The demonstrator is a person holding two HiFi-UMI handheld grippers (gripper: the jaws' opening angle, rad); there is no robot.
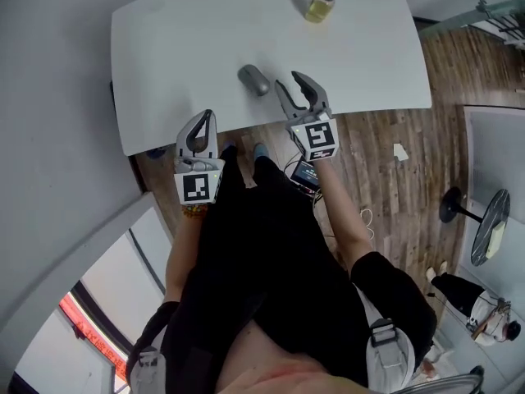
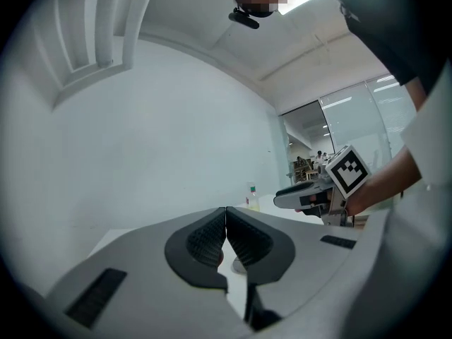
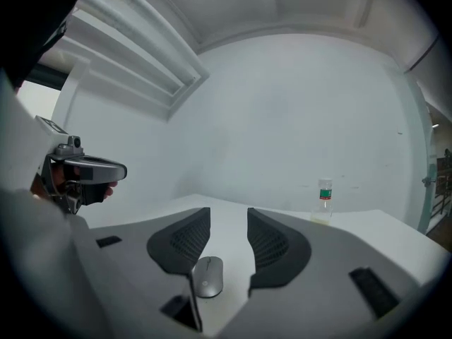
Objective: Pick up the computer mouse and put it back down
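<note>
A grey computer mouse (image 1: 254,80) lies on the white table (image 1: 164,48) close to its near edge. My right gripper (image 1: 289,80) is just to the right of the mouse, over the table edge, and stands open. In the right gripper view the mouse (image 3: 207,275) rests on the table below and slightly left of the gap of the right gripper (image 3: 229,212), with no pad touching it. My left gripper (image 1: 209,115) is shut on nothing at the table's near edge, left of the mouse. Its pads meet in the left gripper view (image 2: 225,210).
A small bottle of yellowish liquid (image 1: 321,6) stands at the table's far side. A grey wall runs along the table's left and far sides. Wooden floor (image 1: 385,154) lies to the right, with a black-based stand (image 1: 459,208) and a white panel (image 1: 496,162).
</note>
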